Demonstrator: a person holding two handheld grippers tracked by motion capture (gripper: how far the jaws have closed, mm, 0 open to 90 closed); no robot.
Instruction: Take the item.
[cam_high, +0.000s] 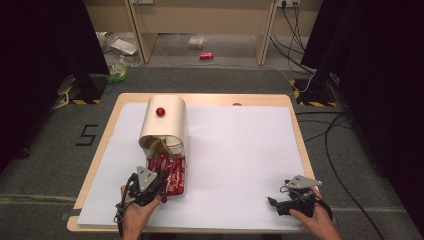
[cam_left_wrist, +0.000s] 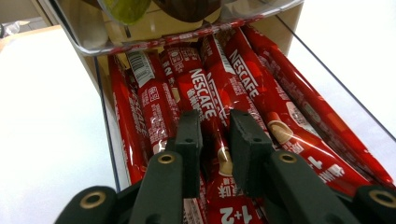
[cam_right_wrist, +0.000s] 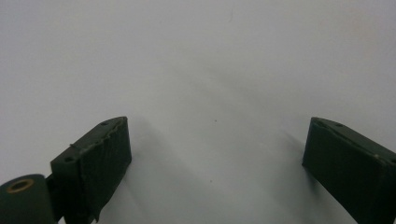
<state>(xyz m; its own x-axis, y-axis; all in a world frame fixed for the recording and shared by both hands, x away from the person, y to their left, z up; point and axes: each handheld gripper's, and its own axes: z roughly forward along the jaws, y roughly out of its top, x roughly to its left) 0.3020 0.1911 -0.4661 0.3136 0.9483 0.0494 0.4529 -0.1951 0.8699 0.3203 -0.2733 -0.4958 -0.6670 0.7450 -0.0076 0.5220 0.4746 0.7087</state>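
A clear drawer is pulled out toward me from a beige rounded box with a red knob. Several red Nescafe coffee sticks lie lengthwise in the drawer. My left gripper reaches into it, held by a hand at the table's front left. In the left gripper view its jaws are closed on the sides of one coffee stick in the middle of the pile. At the front right, my right gripper is open over the white sheet, and the right gripper view has nothing between its jaws.
A white sheet covers most of the wooden table. An upper clear tray of the box overhangs the far end of the sticks. Cables run over the floor at the right, and a red can lies far back.
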